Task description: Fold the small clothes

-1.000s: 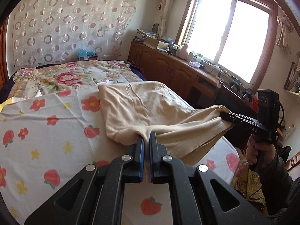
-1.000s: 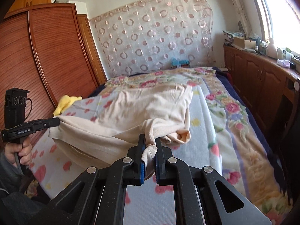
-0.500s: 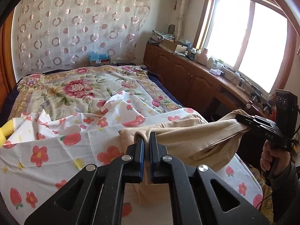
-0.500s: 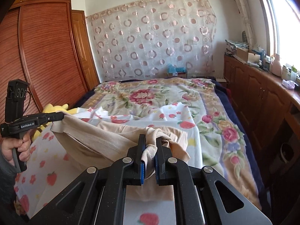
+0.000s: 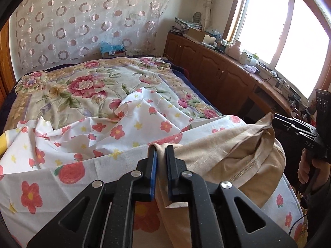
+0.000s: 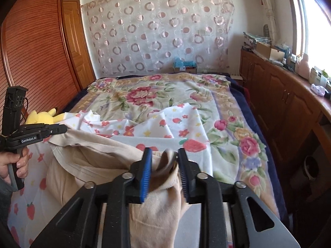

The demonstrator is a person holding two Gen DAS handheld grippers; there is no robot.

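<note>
A beige garment [image 5: 238, 153] hangs bunched at the near edge of the bed, over the white strawberry-print sheet [image 5: 115, 132]. My left gripper [image 5: 161, 155] is shut on one edge of it; it also shows at the left of the right wrist view [image 6: 60, 129], still pinching the cloth. My right gripper [image 6: 164, 159] stands open, with the beige garment [image 6: 157, 202] slack and blurred between its fingers. In the left wrist view the right gripper [image 5: 277, 119] is at the garment's right corner.
The bed carries a floral blanket [image 6: 165, 95]. A yellow plush toy [image 6: 41, 116] lies at its left edge by the wooden wardrobe [image 6: 37, 57]. Wooden cabinets [image 5: 217, 70] with clutter run under the window on the right. A patterned curtain [image 6: 157, 31] hangs behind.
Both grippers pulled the garment back off the bed toward the near edge. The right gripper has opened and the cloth is slipping out of it; the left stays shut.
</note>
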